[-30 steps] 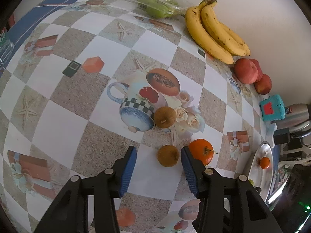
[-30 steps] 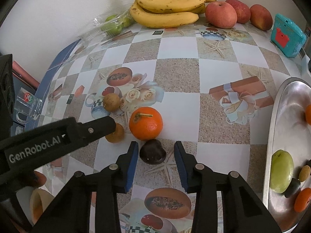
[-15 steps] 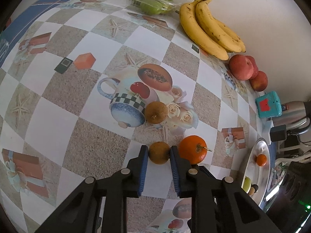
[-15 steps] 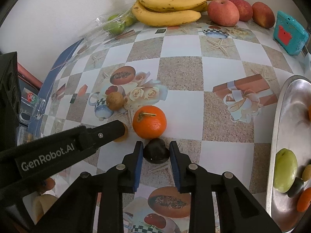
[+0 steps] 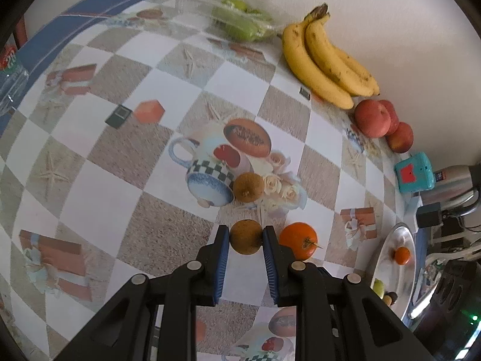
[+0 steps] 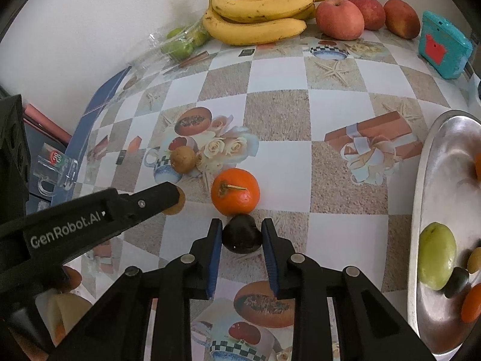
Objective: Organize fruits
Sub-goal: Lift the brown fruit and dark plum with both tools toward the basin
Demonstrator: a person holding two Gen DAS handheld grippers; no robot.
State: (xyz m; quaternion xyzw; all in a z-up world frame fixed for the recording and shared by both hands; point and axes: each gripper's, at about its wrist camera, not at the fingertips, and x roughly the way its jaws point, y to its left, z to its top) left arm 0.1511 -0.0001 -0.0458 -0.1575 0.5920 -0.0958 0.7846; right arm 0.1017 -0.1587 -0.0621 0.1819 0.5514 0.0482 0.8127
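Observation:
My left gripper (image 5: 246, 234) is shut on a small brown round fruit (image 5: 246, 237) on the patterned tablecloth. A second brown fruit (image 5: 248, 187) lies just beyond it, and an orange (image 5: 298, 240) lies to its right. My right gripper (image 6: 242, 231) is shut on a small dark, nearly black fruit (image 6: 242, 234), right in front of the same orange (image 6: 235, 191). The left gripper's arm (image 6: 90, 216) reaches in from the left in the right wrist view, partly hiding its brown fruit (image 6: 177, 203). A silver tray (image 6: 433, 180) at the right holds a green fruit (image 6: 436, 260) and several small ones.
Bananas (image 6: 258, 15), three red apples (image 6: 339, 18) and a bag of green fruit (image 6: 180, 45) line the back wall. A teal box (image 6: 443, 49) sits at the back right. A clear mug (image 6: 55, 168) stands by the table's left edge.
Both grippers closed: the left one on the brown fruit, the right one on the dark fruit. Both had their jaws wide apart around these fruits a second ago.

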